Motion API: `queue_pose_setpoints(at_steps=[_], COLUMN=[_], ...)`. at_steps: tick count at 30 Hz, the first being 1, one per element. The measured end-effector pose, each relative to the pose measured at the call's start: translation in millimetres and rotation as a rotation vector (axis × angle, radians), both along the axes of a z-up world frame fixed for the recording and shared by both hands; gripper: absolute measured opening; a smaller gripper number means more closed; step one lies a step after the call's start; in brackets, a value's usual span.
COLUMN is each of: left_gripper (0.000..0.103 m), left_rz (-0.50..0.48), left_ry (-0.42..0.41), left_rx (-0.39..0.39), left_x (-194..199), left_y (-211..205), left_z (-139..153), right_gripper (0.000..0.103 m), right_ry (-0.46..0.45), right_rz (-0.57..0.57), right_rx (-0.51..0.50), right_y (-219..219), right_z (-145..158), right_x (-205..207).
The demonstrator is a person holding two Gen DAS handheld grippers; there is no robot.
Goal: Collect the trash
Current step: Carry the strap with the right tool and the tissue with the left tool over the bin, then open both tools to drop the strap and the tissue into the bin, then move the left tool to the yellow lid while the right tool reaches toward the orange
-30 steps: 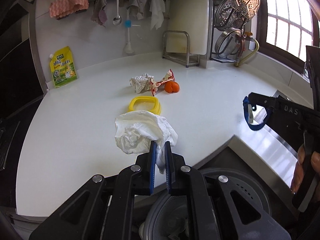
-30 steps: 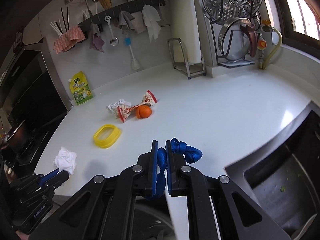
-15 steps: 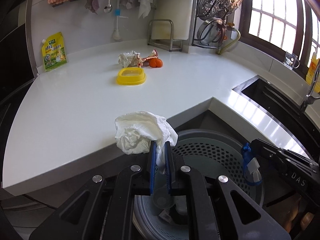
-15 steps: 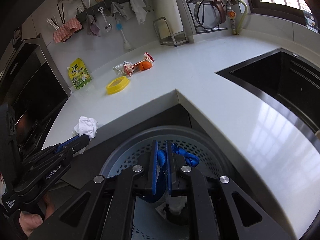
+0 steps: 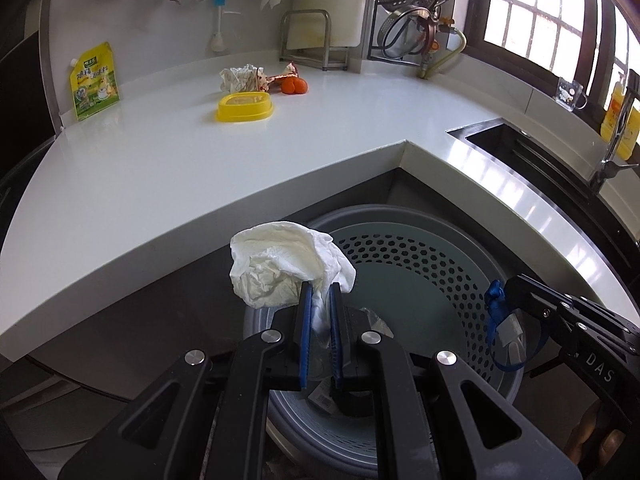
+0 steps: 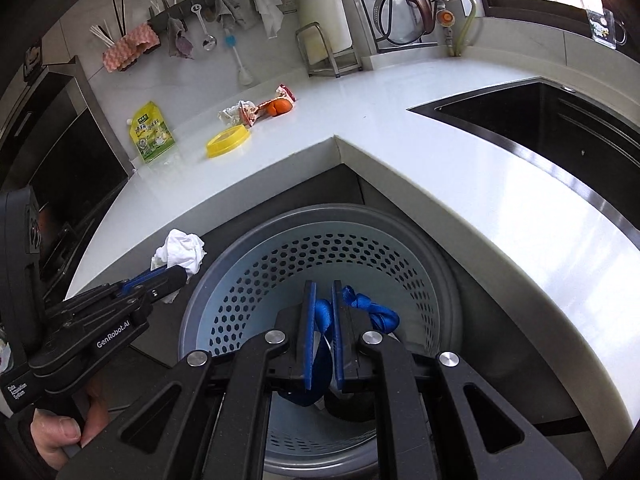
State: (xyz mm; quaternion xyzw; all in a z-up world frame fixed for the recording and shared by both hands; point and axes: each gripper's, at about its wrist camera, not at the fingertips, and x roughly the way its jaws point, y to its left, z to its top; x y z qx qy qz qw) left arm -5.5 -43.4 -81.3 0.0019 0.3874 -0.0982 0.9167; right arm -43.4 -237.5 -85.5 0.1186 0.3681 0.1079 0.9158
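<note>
My left gripper is shut on a crumpled white paper towel, held over the near left rim of a round perforated grey-blue trash bin below the counter corner. My right gripper is shut on a knotted blue ribbon, which hangs over the bin's inside. In the left wrist view the right gripper sits at the bin's right side with the ribbon. In the right wrist view the left gripper shows with the towel. Some trash lies at the bin's bottom.
On the white counter lie a yellow lid, a crumpled wrapper, a red-white snack wrapper and an orange fruit. A green-yellow pouch leans on the wall. A dark sink is at right.
Both grippers pulled back from the counter and sank over the bin, each still holding its item. The counter trash now looks farther away.
</note>
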Motion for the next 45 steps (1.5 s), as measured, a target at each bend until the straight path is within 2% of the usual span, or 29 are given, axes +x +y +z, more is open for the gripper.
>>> queue_pose_setpoints(at_steps=[11, 15, 17, 18, 20, 21, 22, 27, 33, 38, 40, 45], left_gripper=[0.009, 0.013, 0.017, 0.023, 0.038, 0.049, 0.059, 0.063, 0.072, 0.075, 0.08, 0.087], left_rz=[-0.008, -0.003, -0.002, -0.003, 0.003, 0.008, 0.015, 0.029, 0.037, 0.042, 0.047, 0.065], left_ry=[0.025, 0.031, 0.035, 0.037, 0.039, 0.038, 0.034, 0.031, 0.02, 0.012, 0.01, 0.0], left_rx=[-0.01, -0.013, -0.02, -0.023, -0.026, -0.028, -0.033, -0.038, -0.03, -0.027, -0.027, -0.031], left_x=[1.9, 2.1, 2.3, 2.2, 2.0, 2.0, 1.5, 1.2, 0.3, 0.2, -0.1, 0.2], left_y=[0.0, 1.1, 1.6, 1.9, 2.9, 3.6, 5.1, 8.7, 9.3, 10.3, 11.0, 14.4], left_z=[-6.8, -7.1, -7.3, -7.6, -8.2, -8.2, -7.8, -6.7, -6.0, -5.3, -5.4, -3.8], right_gripper=[0.008, 0.008, 0.01, 0.015, 0.032, 0.043, 0.045, 0.045, 0.05, 0.052, 0.054, 0.058], right_ry=[0.025, 0.025, 0.027, 0.026, 0.024, 0.019, 0.013, 0.018, 0.024, 0.025, 0.025, 0.018], right_rz=[0.018, 0.018, 0.016, 0.014, 0.006, -0.001, -0.008, -0.018, -0.018, -0.015, -0.016, -0.016], right_rx=[-0.01, -0.001, -0.001, 0.001, 0.003, 0.005, 0.007, 0.015, 0.019, 0.02, 0.018, 0.019], right_y=[8.7, 6.1, 5.4, 4.9, 3.8, 2.7, 1.8, -1.2, -1.5, -1.4, -1.3, -0.8], right_z=[-7.2, -7.5, -8.0, -8.0, -7.4, -6.7, -5.8, -6.1, -7.7, -8.1, -8.0, -7.6], right_x=[1.9, 2.1, 2.0, 1.7, 1.0, 0.3, -0.4, 0.3, 1.0, 0.3, 0.3, 0.4])
